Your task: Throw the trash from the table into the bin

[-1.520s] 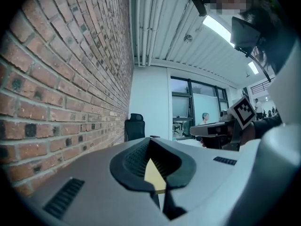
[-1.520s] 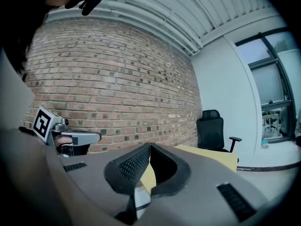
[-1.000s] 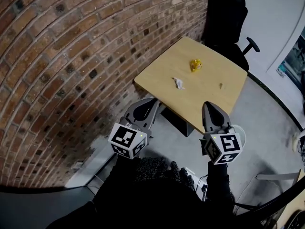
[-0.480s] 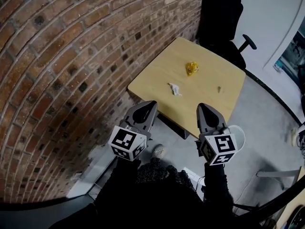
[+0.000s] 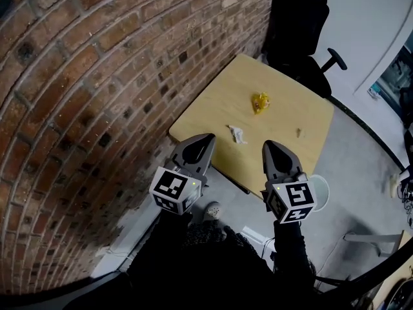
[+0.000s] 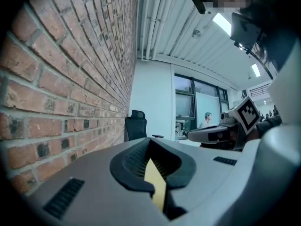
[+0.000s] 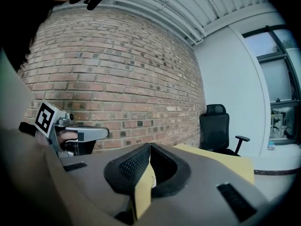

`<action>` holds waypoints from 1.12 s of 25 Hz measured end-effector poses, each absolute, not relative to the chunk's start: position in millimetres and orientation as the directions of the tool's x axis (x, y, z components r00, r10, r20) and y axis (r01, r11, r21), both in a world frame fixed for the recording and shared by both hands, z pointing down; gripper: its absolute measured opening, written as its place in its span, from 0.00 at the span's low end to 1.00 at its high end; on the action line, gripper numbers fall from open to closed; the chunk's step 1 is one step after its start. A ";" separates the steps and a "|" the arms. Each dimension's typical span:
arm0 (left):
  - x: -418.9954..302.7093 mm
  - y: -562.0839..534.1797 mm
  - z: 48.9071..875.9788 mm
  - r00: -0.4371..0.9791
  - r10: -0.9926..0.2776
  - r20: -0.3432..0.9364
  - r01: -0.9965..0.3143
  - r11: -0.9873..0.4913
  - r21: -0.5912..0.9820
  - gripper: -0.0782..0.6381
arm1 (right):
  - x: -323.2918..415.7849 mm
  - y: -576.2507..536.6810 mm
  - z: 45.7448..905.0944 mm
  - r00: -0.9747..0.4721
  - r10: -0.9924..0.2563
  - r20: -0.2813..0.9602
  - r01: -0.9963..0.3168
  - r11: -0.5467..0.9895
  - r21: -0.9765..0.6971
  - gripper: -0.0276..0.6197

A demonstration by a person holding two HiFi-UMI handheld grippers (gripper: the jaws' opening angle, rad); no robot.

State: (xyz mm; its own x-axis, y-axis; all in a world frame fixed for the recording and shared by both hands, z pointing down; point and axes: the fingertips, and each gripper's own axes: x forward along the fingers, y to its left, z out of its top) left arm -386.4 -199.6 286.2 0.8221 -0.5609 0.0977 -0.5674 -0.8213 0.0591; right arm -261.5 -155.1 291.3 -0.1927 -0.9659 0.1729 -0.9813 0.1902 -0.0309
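Three bits of trash lie on the wooden table (image 5: 284,76): a crumpled yellow wrapper (image 5: 261,102) near the middle, a crumpled white scrap (image 5: 237,134) closer to the near edge, and a small brownish bit (image 5: 299,133) off to the right, well apart from the other two. None of them is touched by anything.

Both grippers are held side by side short of the table, pointing toward its near edge. The left gripper (image 5: 205,137) has its jaws together with nothing between them; only a sliver of the tabletop shows through the hollow behind the tips. The right gripper (image 5: 270,146) also has its jaws closed and empty.

The table stands against a brick wall (image 5: 97,76), with a black office chair (image 5: 303,31) at its far end. On the grey floor (image 5: 361,166), by the table's near right corner, a white round container (image 5: 319,189) shows partly behind the right gripper's marker cube; whether it is the bin I cannot tell.
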 end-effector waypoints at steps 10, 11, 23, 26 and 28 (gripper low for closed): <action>-377.9 -244.3 298.4 0.836 -0.536 0.119 -0.546 -0.834 0.080 0.11 | -266.0 -198.1 317.6 -0.212 -0.947 0.240 -0.977 0.213 -0.023 0.06; -377.0 -246.9 300.4 0.837 -0.533 0.124 -0.543 -0.836 0.081 0.11 | -265.8 -201.3 322.0 -0.208 -0.946 0.250 -0.977 0.210 -0.019 0.06; -375.0 -278.0 323.8 0.835 -0.523 0.168 -0.544 -0.831 0.117 0.11 | -260.0 -240.0 393.6 -0.165 -0.905 0.393 -0.983 0.181 0.006 0.29; -375.6 -283.8 328.1 0.836 -0.518 0.181 -0.540 -0.834 0.109 0.11 | -260.9 -244.7 419.7 -0.168 -0.880 0.445 -0.984 0.179 -0.017 0.33; -375.9 -288.0 329.6 0.834 -0.519 0.187 -0.542 -0.833 0.107 0.11 | -261.6 -248.0 439.0 -0.172 -0.856 0.487 -0.984 0.175 -0.039 0.33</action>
State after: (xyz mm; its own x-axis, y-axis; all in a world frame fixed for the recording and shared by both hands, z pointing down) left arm -375.9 -288.0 329.6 0.8342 -0.5190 0.1867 -0.5424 -0.8333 0.1070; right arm -261.6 -248.0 439.0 -0.1716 -0.8563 0.4872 -0.9838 0.1748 -0.0393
